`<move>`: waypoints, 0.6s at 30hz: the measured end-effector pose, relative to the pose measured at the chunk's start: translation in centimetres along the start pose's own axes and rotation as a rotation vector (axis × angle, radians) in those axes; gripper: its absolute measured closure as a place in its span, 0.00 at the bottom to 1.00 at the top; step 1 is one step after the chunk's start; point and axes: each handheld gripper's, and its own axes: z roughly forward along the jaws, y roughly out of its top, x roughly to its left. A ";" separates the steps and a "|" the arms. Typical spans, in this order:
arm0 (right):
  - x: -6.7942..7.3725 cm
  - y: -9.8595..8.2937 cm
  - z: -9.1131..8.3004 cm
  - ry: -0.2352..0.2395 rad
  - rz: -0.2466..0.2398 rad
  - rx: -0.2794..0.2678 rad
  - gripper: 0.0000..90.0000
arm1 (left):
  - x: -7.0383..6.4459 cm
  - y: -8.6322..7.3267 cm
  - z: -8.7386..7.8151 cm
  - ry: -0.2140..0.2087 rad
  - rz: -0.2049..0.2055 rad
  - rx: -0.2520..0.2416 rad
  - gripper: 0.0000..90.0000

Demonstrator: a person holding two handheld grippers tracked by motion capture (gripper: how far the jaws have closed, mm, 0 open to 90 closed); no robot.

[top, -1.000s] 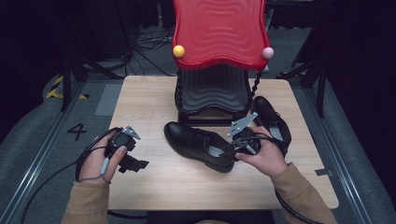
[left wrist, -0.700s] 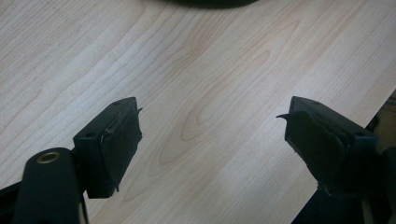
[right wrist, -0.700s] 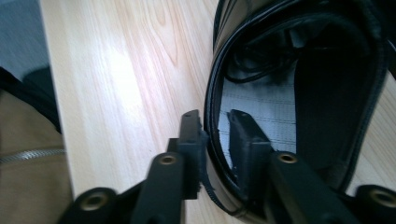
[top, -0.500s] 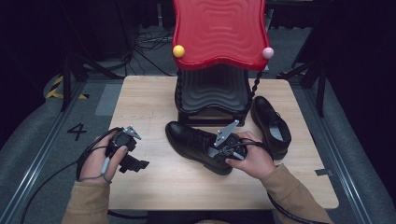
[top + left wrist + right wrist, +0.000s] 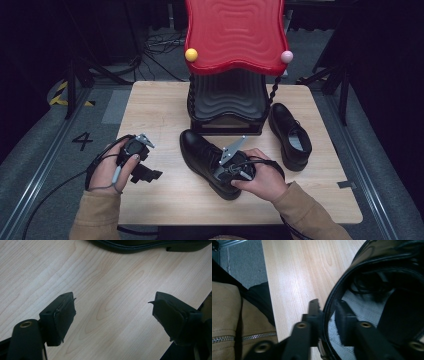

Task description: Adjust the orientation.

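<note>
A black leather shoe (image 5: pixel 200 150) lies in the middle of the wooden table (image 5: pixel 160 110), toe toward the far left. My right gripper (image 5: pixel 227 170) is at its heel end. In the right gripper view my right gripper (image 5: pixel 327 312) is shut on the shoe's opening rim (image 5: pixel 337 290), one jaw outside and one inside. A second black shoe (image 5: pixel 292 137) lies to the right, apart from both grippers. My left gripper (image 5: pixel 147 172) is held low over the table's left part. In its own view my left gripper (image 5: pixel 113 312) stands open over bare wood, with the shoe's sole (image 5: pixel 150 245) beyond it.
A red wavy-topped stand (image 5: pixel 235 35) on a black ribbed base (image 5: pixel 227 105) rises at the table's far middle, just behind the shoes. Yellow (image 5: pixel 191 54) and pink (image 5: pixel 286 56) balls sit at its corners. Grey floor surrounds the table.
My right gripper has moved left from the right-hand shoe to the middle shoe's heel and shut on its rim. The left gripper has stayed put.
</note>
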 end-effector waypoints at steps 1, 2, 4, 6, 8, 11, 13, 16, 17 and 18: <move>-0.1 -0.2 -0.1 -0.009 -0.003 0.007 0.75 | 0.0 0.1 0.0 0.003 -0.001 -0.001 0.21; -0.1 -0.3 -0.1 -0.006 -0.010 0.016 0.74 | 0.0 0.1 0.0 0.005 -0.002 0.001 0.21; -0.2 -0.3 -0.2 -0.006 -0.022 0.032 0.71 | 0.0 0.0 0.1 0.002 -0.001 0.006 0.21; -0.2 -0.3 -0.2 -0.004 -0.030 0.048 0.70 | 0.0 -0.1 0.1 -0.002 -0.004 0.006 0.21; -0.3 -0.2 -0.1 0.002 -0.031 0.071 0.70 | 0.0 -0.2 0.1 0.000 -0.008 0.005 0.21; -0.6 -0.3 0.1 0.010 -0.026 0.090 0.68 | 0.1 -0.3 0.0 0.005 -0.018 0.001 0.21; -0.7 -0.3 0.1 0.016 -0.032 0.104 0.68 | 0.1 -0.4 0.0 0.004 -0.019 0.001 0.21; -0.4 -0.2 0.2 0.028 -0.057 0.134 0.69 | 0.1 -0.4 0.0 0.007 -0.021 -0.003 0.21; -0.3 -0.2 0.3 0.032 -0.061 0.149 0.70 | 0.1 -0.4 0.0 0.005 -0.021 -0.002 0.21; -0.3 -0.1 0.5 0.037 -0.067 0.162 0.70 | 0.0 -0.4 0.0 0.003 -0.021 -0.001 0.21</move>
